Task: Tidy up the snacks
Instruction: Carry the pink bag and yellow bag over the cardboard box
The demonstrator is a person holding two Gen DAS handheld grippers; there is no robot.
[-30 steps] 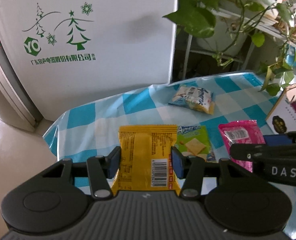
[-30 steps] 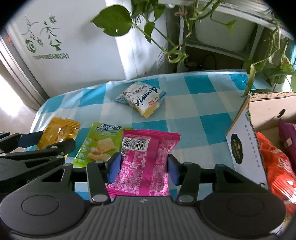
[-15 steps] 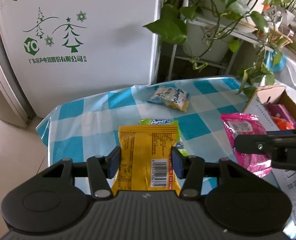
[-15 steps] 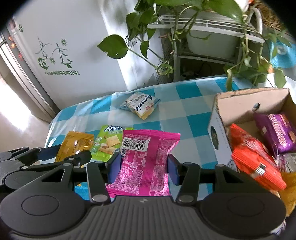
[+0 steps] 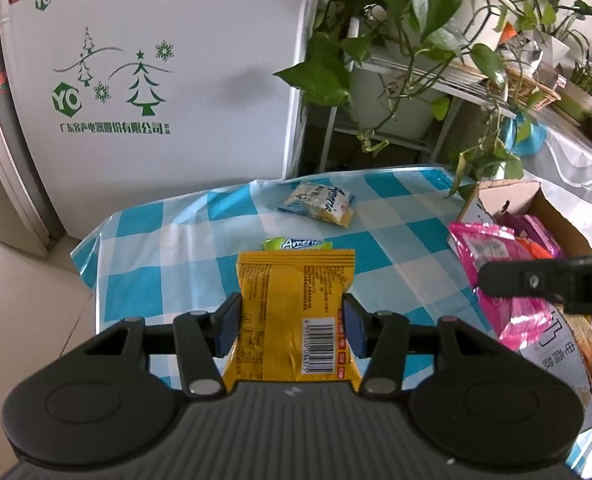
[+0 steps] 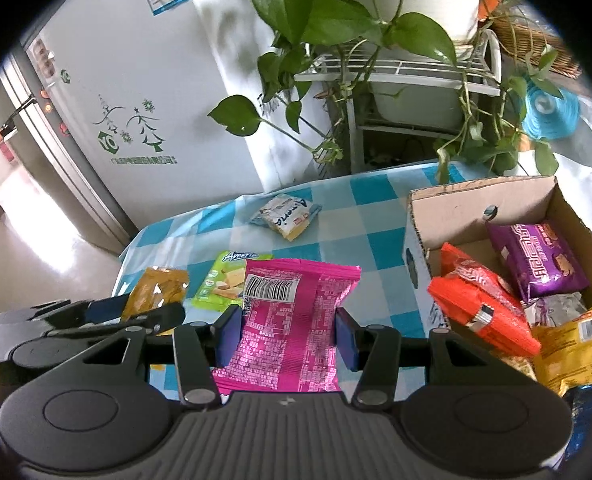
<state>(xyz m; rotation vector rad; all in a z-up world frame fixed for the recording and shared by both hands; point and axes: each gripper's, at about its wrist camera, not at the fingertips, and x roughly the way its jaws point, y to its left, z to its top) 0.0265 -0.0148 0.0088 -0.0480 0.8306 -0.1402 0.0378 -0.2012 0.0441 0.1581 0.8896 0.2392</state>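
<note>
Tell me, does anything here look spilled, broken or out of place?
Nothing looks spilled or damaged. Two snack packs still lie loose on the checked tablecloth, a green one and a pale blue one, outside the cardboard box holding the rest.

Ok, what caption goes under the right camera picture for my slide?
Right gripper holds a pink packet beside the snack box; two packets wait on the checked table.

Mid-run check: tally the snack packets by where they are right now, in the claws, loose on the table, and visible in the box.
In the claws: 2, yellow packet and pink packet
Loose on the table: 2, green packet and pale blue packet
Visible in the cardboard box: at least 4
Total: at least 8
</note>
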